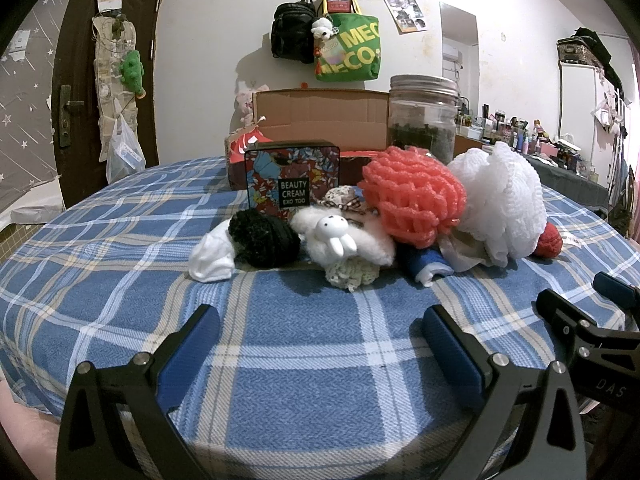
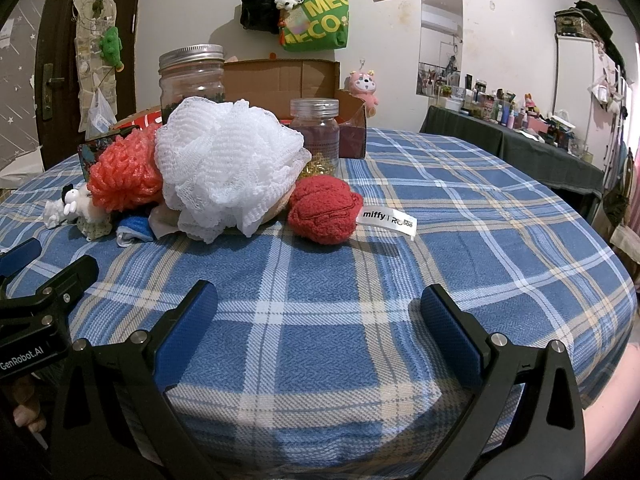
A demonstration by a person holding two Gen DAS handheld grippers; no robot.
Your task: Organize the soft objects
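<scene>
Though both netted, rounder coral pouf (image 1: pixel 414 196), frillier white pouf (image 2: pixel 224 168)

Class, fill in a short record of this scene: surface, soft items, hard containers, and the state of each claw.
surface: blue plaid cloth
soft items: white mesh pouf, coral mesh pouf, red plush, white bunny toy, black yarn ball, all clustered together
hard containers: floral tin, large jar, small jar, cardboard box behind
left claw: open, empty
right claw: open, empty
</scene>
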